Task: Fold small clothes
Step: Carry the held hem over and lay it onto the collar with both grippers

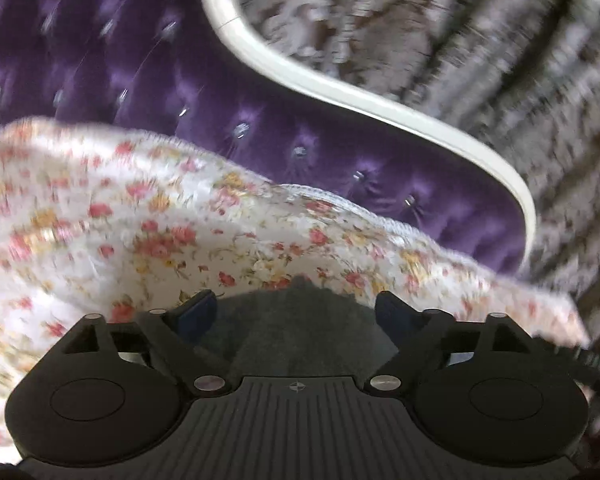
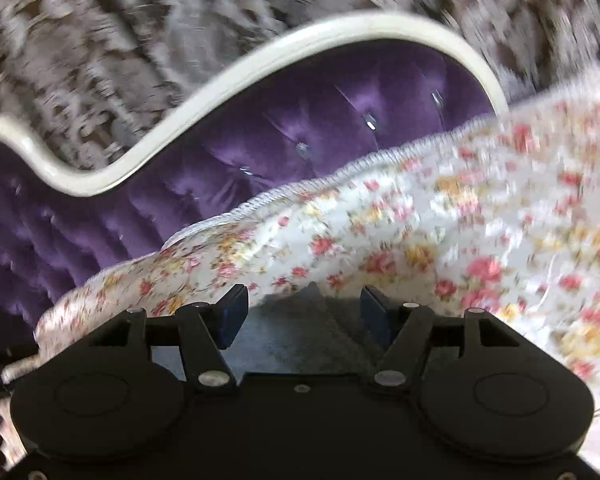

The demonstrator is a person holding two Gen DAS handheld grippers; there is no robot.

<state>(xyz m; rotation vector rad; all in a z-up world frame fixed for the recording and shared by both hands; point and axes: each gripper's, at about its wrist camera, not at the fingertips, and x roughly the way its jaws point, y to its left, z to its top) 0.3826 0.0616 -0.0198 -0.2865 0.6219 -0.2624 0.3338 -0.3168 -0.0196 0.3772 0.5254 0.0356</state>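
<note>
Left gripper: black two-finger claw with blue pads; jaws are seen spread wide. Fingertips are hidden under the cloth edge, so whether anything is held cannot be told.
Right gripper: same black build, blue pads; jaws are likewise set well apart. Tips are covered by the cloth; grasp cannot be told.
Garment: white cotton cloth with small pink and yellow flowers, stitched white hem along its far edge. It is draped just ahead of both claws and over their tips, raised in front of the backrest; its grey shaded underside is seen between the fingers. Also noted in the right view.
Backrest: purple tufted velvet panel with shiny buttons, bordered by a curved cream frame.
Far background: grey-brown patterned curtain, blurred.
</note>
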